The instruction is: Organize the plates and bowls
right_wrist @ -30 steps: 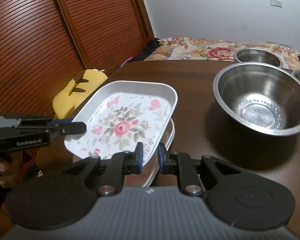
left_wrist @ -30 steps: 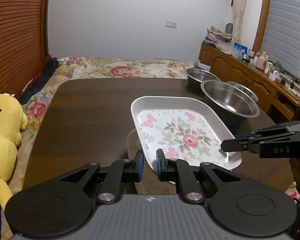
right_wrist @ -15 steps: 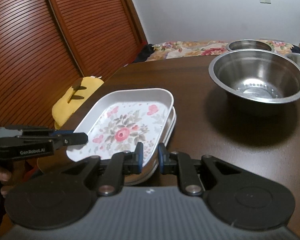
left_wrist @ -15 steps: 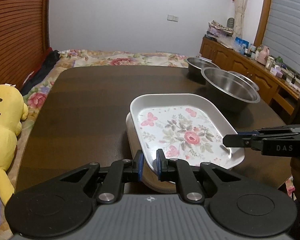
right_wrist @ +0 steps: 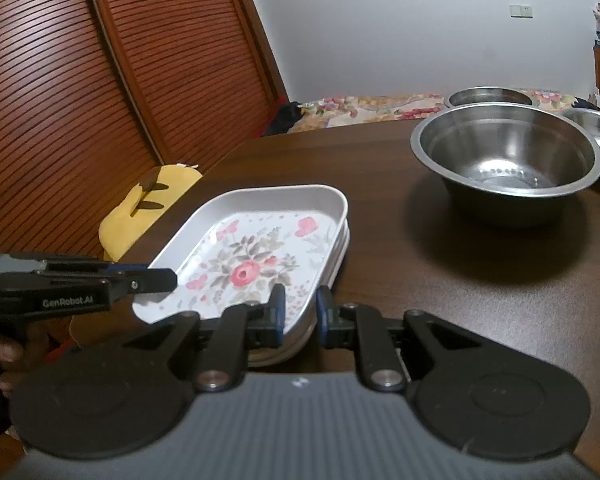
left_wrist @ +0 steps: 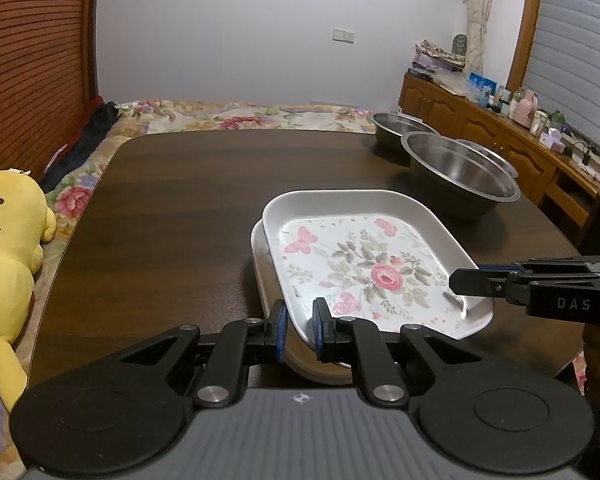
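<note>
A white floral plate (left_wrist: 364, 268) (right_wrist: 252, 260) lies almost nested on a stack of plain plates (left_wrist: 259, 264) (right_wrist: 337, 264) near the front of the dark table (left_wrist: 180, 200). My left gripper (left_wrist: 300, 330) is shut on the floral plate's near rim; from the right wrist it shows as a black tip (right_wrist: 156, 280) over the plate's left corner. My right gripper (right_wrist: 299, 312) is shut on the opposite rim and reaches in from the right (left_wrist: 466, 282) in the left wrist view. Three steel bowls stand beyond: a large one (left_wrist: 460, 176) (right_wrist: 504, 160), a smaller one (left_wrist: 400, 126) (right_wrist: 488, 96), and a partly hidden third (right_wrist: 596, 128).
A yellow plush toy (left_wrist: 4, 248) (right_wrist: 148, 208) lies off the table's left side. Behind the table is a bed with a floral cover (left_wrist: 240, 116). A wooden cabinet (left_wrist: 480, 128) crowded with small items runs along the right wall. Slatted wooden doors (right_wrist: 100, 80) stand to the left.
Both grippers have carried the floral plate downward and levelled it. It hung tilted above the stack before and now rests almost seated on the plates beneath.
</note>
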The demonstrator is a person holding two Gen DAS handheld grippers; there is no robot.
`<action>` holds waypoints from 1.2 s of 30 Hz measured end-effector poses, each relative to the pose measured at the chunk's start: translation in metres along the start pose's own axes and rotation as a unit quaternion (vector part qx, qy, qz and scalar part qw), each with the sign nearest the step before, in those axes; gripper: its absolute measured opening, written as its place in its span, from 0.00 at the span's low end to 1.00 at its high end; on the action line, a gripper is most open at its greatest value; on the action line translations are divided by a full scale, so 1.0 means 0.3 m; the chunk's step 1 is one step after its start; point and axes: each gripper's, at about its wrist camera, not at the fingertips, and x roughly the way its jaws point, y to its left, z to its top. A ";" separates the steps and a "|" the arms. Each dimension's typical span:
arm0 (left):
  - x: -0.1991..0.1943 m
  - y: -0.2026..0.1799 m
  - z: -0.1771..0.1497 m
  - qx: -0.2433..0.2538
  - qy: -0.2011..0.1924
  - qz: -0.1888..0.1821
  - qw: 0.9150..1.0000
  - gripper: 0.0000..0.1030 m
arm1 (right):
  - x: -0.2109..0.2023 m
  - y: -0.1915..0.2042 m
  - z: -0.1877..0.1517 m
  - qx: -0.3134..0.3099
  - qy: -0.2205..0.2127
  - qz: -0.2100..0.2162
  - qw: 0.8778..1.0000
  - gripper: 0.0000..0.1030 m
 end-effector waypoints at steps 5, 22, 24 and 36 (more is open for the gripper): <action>-0.001 -0.001 -0.004 0.005 -0.005 0.002 1.000 0.16 | 0.000 -0.005 -0.003 0.006 -0.004 0.004 1.000 0.18; -0.011 -0.008 -0.013 0.008 -0.009 0.016 1.000 0.21 | -0.007 0.012 -0.007 -0.013 -0.018 -0.008 1.000 0.20; -0.008 -0.007 -0.016 0.007 -0.007 0.016 1.000 0.21 | -0.007 0.012 -0.006 -0.014 -0.018 -0.005 1.000 0.20; 0.003 -0.001 -0.024 0.007 -0.005 0.015 1.000 0.26 | 0.001 0.008 -0.014 -0.009 -0.014 -0.009 1.000 0.20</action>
